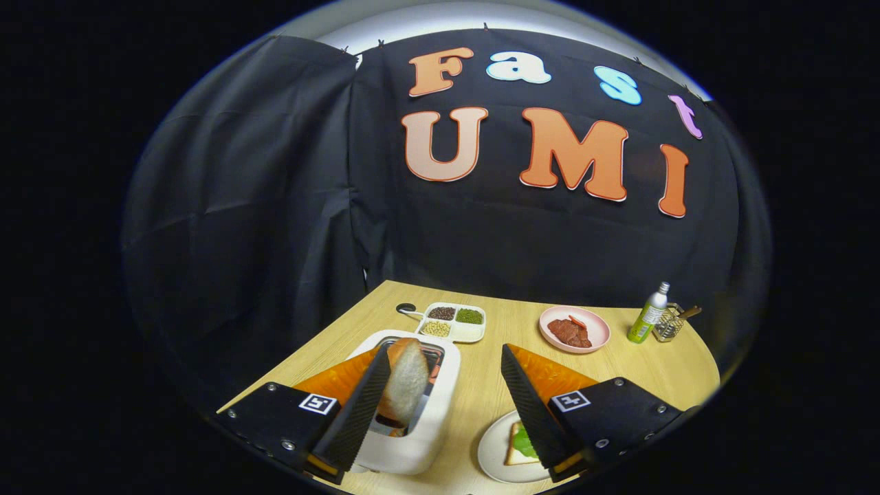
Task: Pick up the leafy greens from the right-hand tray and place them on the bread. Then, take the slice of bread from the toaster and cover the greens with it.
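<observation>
The gripper (440,395) had its fingers spread wide, grasping nothing. A slice of bread (405,381) stood upright in the white toaster (412,412) against the left finger, which hid its left edge. At four o'clock, the right finger partly covered the leafy greens (524,441) on bread (514,454) on a white plate (495,454). At twelve o'clock sat a divided dish of beans (454,322), its contents hard to make out on the table (495,330).
</observation>
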Action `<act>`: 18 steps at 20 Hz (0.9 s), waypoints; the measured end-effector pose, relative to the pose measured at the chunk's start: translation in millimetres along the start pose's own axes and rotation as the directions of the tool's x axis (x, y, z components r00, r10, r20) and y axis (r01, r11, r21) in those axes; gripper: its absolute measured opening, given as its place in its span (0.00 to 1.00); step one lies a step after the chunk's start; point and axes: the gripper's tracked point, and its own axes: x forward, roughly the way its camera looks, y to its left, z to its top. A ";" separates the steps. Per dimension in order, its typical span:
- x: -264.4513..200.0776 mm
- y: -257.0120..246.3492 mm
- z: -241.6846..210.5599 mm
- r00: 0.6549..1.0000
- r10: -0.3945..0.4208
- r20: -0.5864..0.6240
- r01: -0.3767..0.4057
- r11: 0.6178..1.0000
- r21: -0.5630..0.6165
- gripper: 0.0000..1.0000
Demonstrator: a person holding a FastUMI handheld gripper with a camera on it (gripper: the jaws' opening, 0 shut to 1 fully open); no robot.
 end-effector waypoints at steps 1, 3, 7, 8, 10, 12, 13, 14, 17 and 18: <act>3.9 5.3 -1.4 1.000 -0.002 -0.003 0.002 1.000 -0.008 0.97; 12.9 13.6 -8.0 1.000 -0.013 -0.019 0.013 1.000 -0.025 0.97; 31.5 24.8 -24.4 0.998 -0.020 -0.051 0.018 0.999 -0.036 0.97; 30.0 26.7 -24.9 0.998 -0.020 -0.055 0.018 0.999 -0.042 0.96; 34.6 30.1 -30.3 0.998 -0.025 -0.062 0.021 0.998 -0.061 0.81; 37.2 29.5 -38.6 0.996 -0.037 -0.081 0.032 0.998 -0.063 0.66; 39.6 29.6 -43.1 0.995 -0.037 -0.095 0.031 0.998 -0.058 0.60; 40.2 30.2 -46.0 0.993 -0.037 -0.108 0.032 0.998 -0.052 0.48; 39.8 33.1 -47.2 0.992 -0.032 -0.118 0.027 0.999 -0.044 0.19; 39.0 33.9 -47.1 0.993 -0.028 -0.117 0.023 0.999 -0.041 0.17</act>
